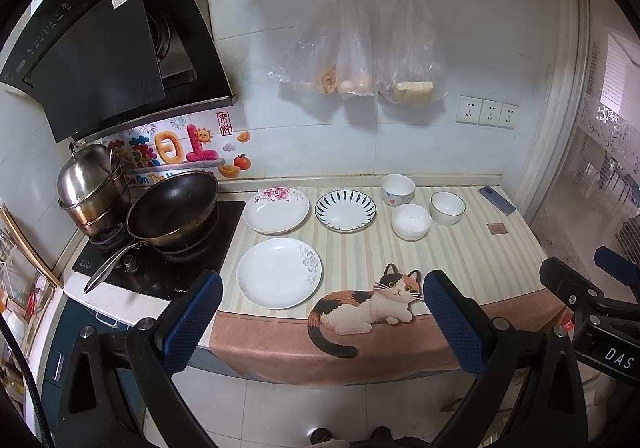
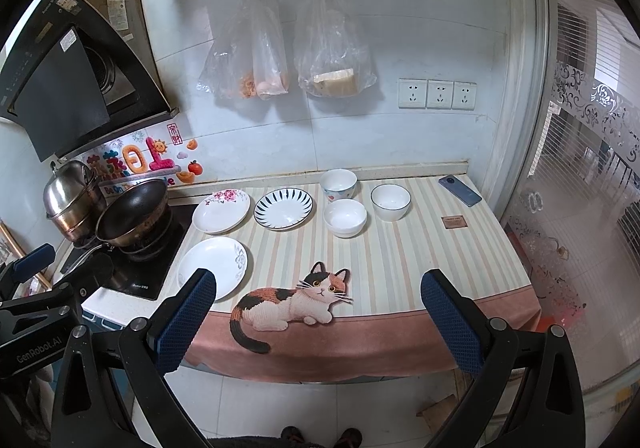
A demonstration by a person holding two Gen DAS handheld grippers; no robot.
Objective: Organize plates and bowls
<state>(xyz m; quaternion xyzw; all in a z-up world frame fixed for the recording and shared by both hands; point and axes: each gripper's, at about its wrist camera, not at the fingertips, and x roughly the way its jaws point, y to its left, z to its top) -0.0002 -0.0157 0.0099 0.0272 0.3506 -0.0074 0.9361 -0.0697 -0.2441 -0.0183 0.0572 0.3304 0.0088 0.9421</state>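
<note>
A: Status of sorting?

B: Not begun, by the look of it. Nothing stacked, nothing nested. Six pieces lying singly on the striped cat-print cloth (image 1: 360, 256), none touching.

A: Plates?

B: Three, left of centre frame. Pink-blossom plate (image 1: 276, 209) at the back beside the hob; blue-striped plate (image 1: 345, 209) just to its right; grey-flower plate (image 1: 279, 272) in front, near the cloth's front edge.

A: Bowls?

B: Three, right of the plates, centre-right of frame. Patterned bowl (image 1: 397, 189) at the back near the wall; plain white bowl (image 1: 411, 221) just in front of it; dark-rimmed bowl (image 1: 447, 207) farthest right. All upright, seemingly empty.

A: Left to do?

B: Everything, likely: plates into one pile, bowls into one nest.

A: Left gripper?

B: Left gripper (image 1: 322, 322), bottom of frame: blue pads spread wide, holding nothing, touching nothing, hanging short of the counter's front edge.

A: Right gripper?

B: Right gripper (image 2: 318, 322), same entry: spread wide, empty, clear of the cloth, bottom of its own frame.

A: Sundries?

B: Black wok (image 1: 174, 208) and steel steamer pot (image 1: 90, 184) on the hob, left of frame; phone (image 1: 497, 200) and small brown card (image 1: 496, 228) at far right of the counter. Shoe tips visible at bottom edge.
</note>
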